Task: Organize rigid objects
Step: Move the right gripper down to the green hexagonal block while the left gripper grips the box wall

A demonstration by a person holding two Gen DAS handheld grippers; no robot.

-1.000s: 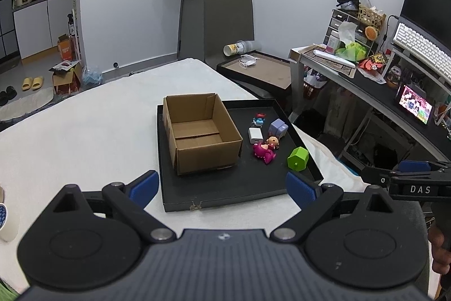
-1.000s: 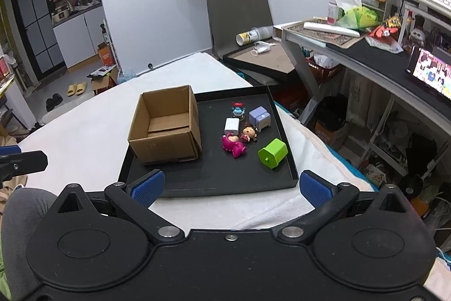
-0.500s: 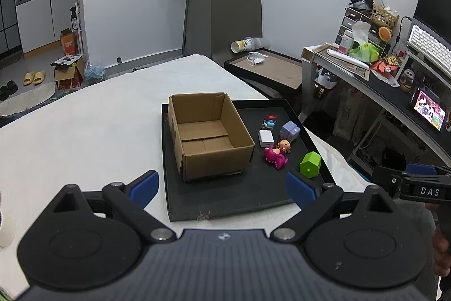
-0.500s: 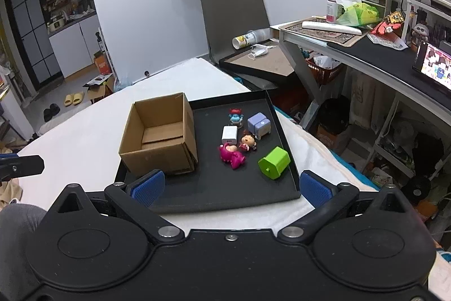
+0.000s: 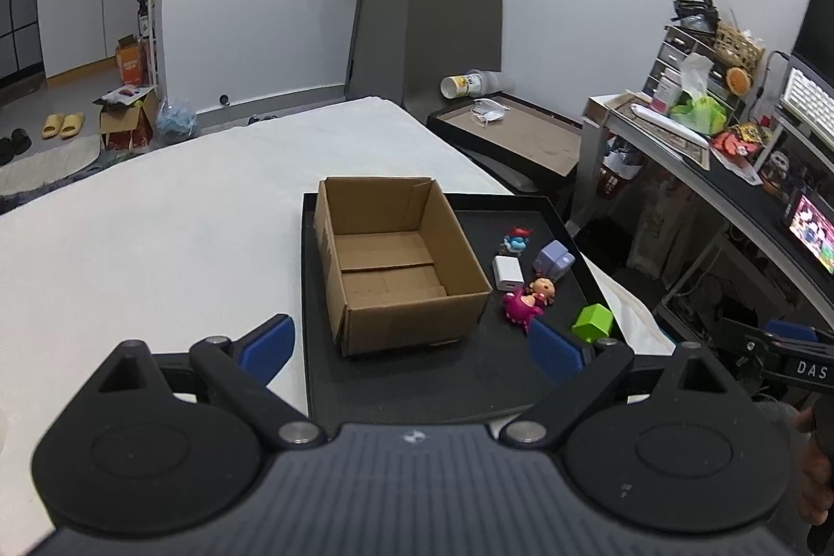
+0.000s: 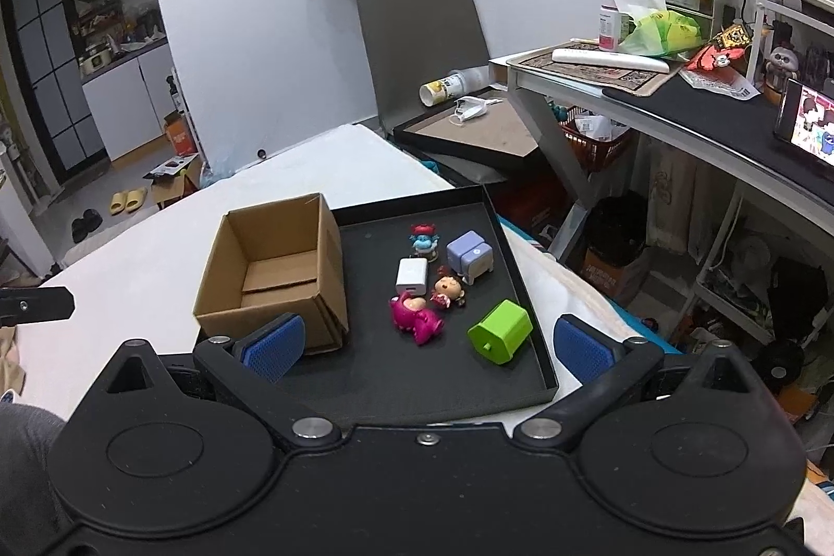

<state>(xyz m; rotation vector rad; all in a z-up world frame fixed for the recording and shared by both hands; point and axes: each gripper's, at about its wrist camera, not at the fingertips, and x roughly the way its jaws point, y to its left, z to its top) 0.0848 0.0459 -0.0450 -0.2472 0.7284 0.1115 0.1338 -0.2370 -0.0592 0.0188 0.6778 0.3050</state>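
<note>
An empty open cardboard box (image 5: 396,264) (image 6: 273,274) stands on the left of a black tray (image 5: 417,379) (image 6: 417,379). Right of it lie a blue figure (image 6: 425,239), a lilac block (image 6: 470,255), a white cube (image 6: 412,275), a small doll (image 6: 448,290), a magenta toy (image 6: 414,319) and a green block (image 6: 500,331). My left gripper (image 5: 412,350) hovers open near the tray's front edge, with the box between its fingers in view. My right gripper (image 6: 425,345) is open above the tray's front, holding nothing.
The tray rests on a white-covered surface (image 5: 156,243). A desk (image 6: 651,87) crowded with items stands to the right, with a grey chair (image 6: 417,50) and a second tray (image 6: 469,128) behind. The right gripper's body (image 5: 782,358) shows at the left view's right edge.
Both grippers have moved forward toward the tray; the box and toys appear larger and nearer. Nothing on the tray has shifted, and both grippers stay open.
</note>
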